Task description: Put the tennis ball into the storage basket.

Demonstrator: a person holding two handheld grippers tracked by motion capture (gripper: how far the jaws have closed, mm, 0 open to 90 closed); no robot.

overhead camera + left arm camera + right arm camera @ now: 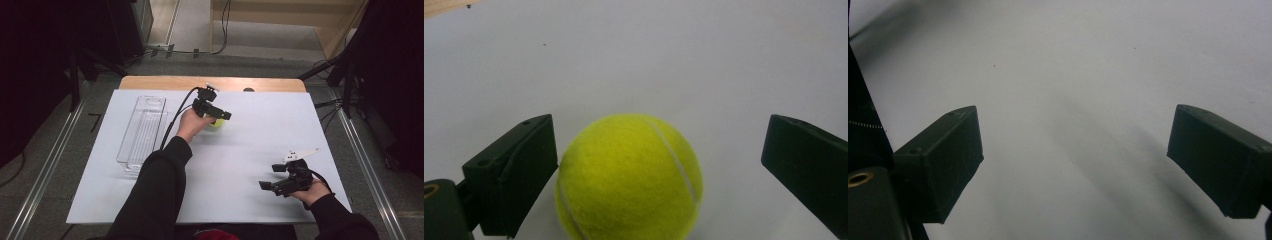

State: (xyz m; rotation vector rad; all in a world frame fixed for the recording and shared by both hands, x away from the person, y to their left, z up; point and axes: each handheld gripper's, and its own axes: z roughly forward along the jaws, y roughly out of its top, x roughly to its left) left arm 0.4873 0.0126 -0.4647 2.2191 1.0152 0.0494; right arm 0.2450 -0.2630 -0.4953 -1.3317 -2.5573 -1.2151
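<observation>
From above, I see my left gripper [218, 118] over the tennis ball [216, 122], beside a clear tray [142, 131]. Between its spread jaws, the ball [628, 176] touches the left one. My right gripper [1075, 165], jaws apart, faces bare white table [1098, 60].

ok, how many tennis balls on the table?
1. The tennis ball sits on the white table cover toward the far middle, between the open jaws of the left hand-held gripper, right of the clear tray. No other is visible.
</observation>
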